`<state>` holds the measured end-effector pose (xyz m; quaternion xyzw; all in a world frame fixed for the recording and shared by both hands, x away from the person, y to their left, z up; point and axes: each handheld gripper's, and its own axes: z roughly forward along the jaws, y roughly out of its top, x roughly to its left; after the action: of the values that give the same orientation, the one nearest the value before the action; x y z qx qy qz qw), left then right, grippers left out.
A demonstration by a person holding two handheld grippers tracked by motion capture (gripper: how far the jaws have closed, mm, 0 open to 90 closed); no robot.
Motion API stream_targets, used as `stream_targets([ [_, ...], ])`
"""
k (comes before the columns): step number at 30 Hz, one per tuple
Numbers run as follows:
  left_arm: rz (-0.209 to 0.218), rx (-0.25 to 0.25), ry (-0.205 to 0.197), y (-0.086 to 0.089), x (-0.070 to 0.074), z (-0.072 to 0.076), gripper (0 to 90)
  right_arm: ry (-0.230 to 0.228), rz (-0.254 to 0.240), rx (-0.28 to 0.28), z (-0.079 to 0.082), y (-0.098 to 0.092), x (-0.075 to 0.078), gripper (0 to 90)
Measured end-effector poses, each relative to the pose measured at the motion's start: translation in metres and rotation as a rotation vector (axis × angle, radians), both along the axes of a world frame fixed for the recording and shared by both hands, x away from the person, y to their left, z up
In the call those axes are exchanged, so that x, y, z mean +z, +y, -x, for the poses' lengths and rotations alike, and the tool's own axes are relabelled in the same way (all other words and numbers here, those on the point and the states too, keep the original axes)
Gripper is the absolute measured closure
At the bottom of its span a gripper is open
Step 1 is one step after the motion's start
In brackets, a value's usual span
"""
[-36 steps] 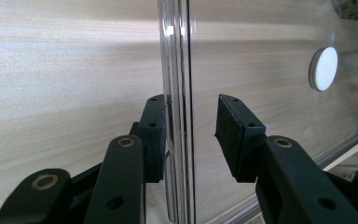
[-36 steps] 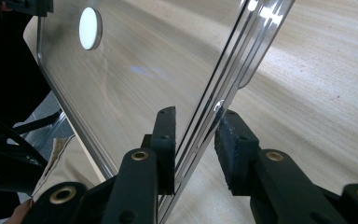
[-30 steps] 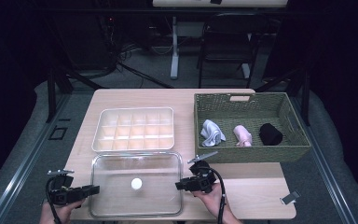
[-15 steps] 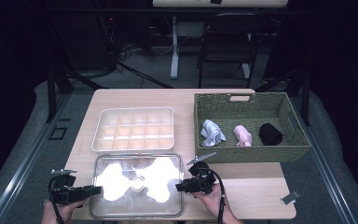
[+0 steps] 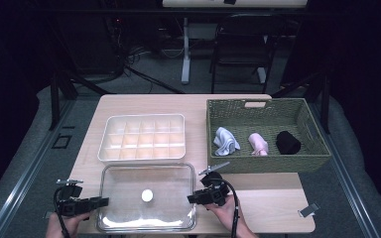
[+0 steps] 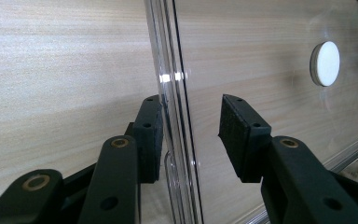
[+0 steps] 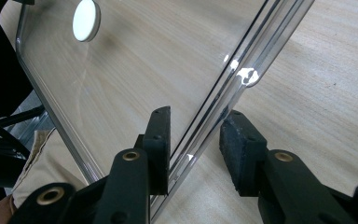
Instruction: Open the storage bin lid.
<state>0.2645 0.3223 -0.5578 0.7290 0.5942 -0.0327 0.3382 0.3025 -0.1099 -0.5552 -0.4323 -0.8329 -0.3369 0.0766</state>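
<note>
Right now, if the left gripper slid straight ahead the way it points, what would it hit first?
Probably the clear lid: its rim already sits between the left gripper jaws, so further in it would likely meet the gripper's body.

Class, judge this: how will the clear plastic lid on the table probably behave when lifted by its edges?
The clear lid looks thin and rigid, so probably light and stiff. Its glossy rim may slip between pads. Lying flat on the table, it is unlikely to tip.

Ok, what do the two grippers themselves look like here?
Both are black. The left gripper and right gripper have two flat jaws with rough dark pads and brass-ringed pivots. In the high view each carries a grey plate on top, and the right trails a black cable.
</note>
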Motion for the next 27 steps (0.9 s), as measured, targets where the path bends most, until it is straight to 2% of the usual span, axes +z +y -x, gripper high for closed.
stream_targets([
  [13,-0.007,-0.008,0.019,-0.0030,-0.0031,-0.0019,58.9,-0.005,0.050,0.006,0.0004,0.0002,-0.0003,63.1],
  [17,-0.010,-0.011,0.023,-0.0037,-0.0046,-0.0035,58.2,0.000,0.044,0.001,0.0007,0.0006,-0.0013,62.9],
  [27,-0.020,-0.016,0.035,-0.0052,-0.0059,-0.0055,57.0,0.011,0.068,0.003,0.0004,0.0008,-0.0026,62.2],
])
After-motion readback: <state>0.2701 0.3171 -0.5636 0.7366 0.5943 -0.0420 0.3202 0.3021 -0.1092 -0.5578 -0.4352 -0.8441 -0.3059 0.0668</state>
